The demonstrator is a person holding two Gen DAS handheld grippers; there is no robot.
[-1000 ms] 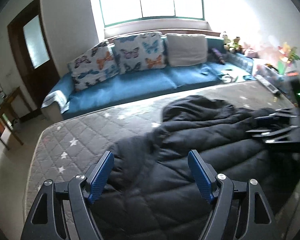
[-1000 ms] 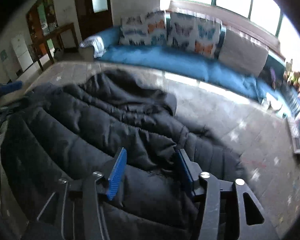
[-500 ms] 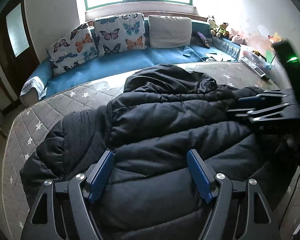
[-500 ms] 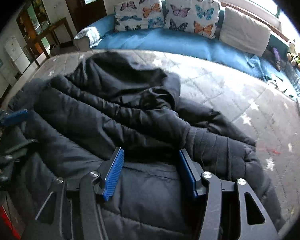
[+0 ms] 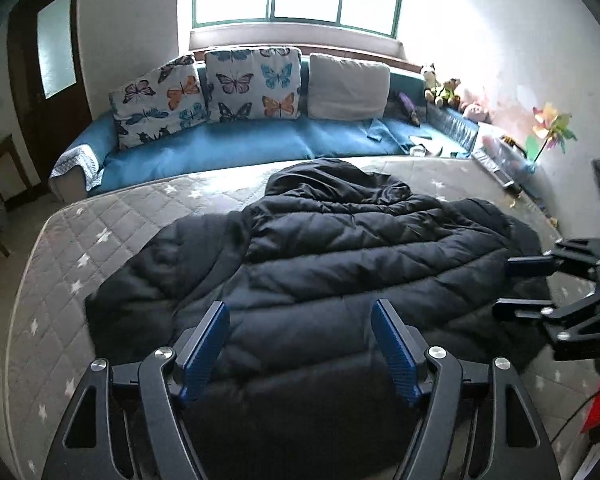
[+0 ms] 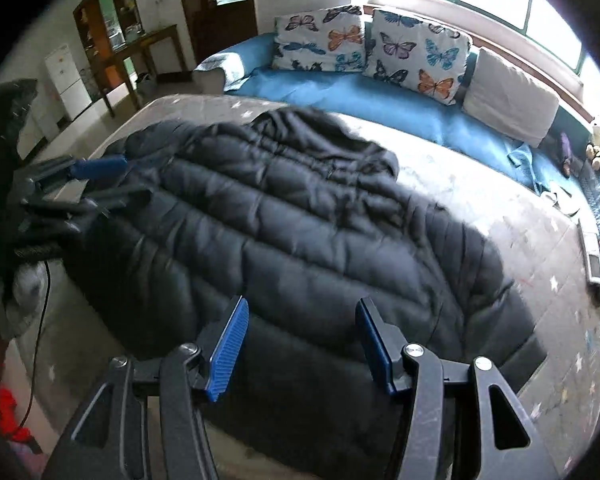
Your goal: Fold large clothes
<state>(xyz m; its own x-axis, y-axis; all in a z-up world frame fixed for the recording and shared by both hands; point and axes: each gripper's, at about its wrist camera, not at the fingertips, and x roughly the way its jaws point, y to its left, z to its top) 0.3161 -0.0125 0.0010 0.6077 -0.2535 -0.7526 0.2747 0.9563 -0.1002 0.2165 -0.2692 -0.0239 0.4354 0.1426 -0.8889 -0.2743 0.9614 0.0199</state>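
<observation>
Fingers of both the left gripper [image 5: 300, 344] and right gripper [image 6: 300, 344] are gaping, holding nothing; the jacket [image 5: 340, 256], mid-frame, is looking puffy, soft, slippery, so pinching its hem edge seems best.

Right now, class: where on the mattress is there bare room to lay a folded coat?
Bare patches: mattress left of the coat, and the strip between coat and sofa. Also right of the coat, short of the remote. The near edge is crowded by both grippers.
</observation>
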